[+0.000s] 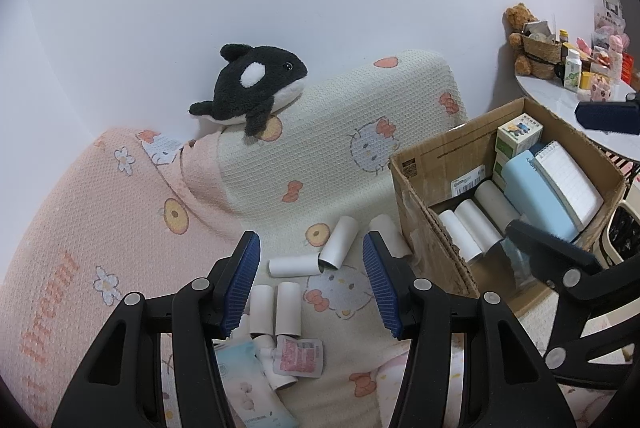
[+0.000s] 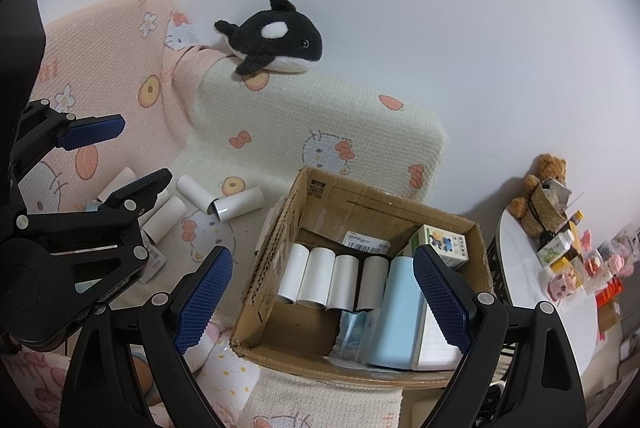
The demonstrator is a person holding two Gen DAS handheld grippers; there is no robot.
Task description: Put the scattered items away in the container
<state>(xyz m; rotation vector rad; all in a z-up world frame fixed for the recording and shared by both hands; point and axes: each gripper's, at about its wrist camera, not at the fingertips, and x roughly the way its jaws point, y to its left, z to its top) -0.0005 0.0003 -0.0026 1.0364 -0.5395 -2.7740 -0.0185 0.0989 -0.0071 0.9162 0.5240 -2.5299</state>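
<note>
Several white paper rolls [image 1: 340, 242] lie scattered on the patterned bed cover, along with a pink sachet [image 1: 298, 356] and a pale blue pouch [image 1: 248, 388]. My left gripper [image 1: 310, 288] hovers open above them with nothing between its blue pads. A cardboard box [image 2: 272, 248] stands on the bed to the right. It holds a row of white rolls [image 2: 320, 282], a light blue case [image 2: 400, 312], a notepad [image 1: 568, 179] and a small printed carton [image 2: 444, 244]. My right gripper [image 2: 322, 302] hangs open and empty over the box.
A black and white orca plush [image 1: 256, 83] lies on the cream pillow [image 1: 340, 131] against the wall. A round white table [image 2: 532, 292] to the right of the box carries a teddy bear [image 2: 548, 171], a woven basket and small bottles.
</note>
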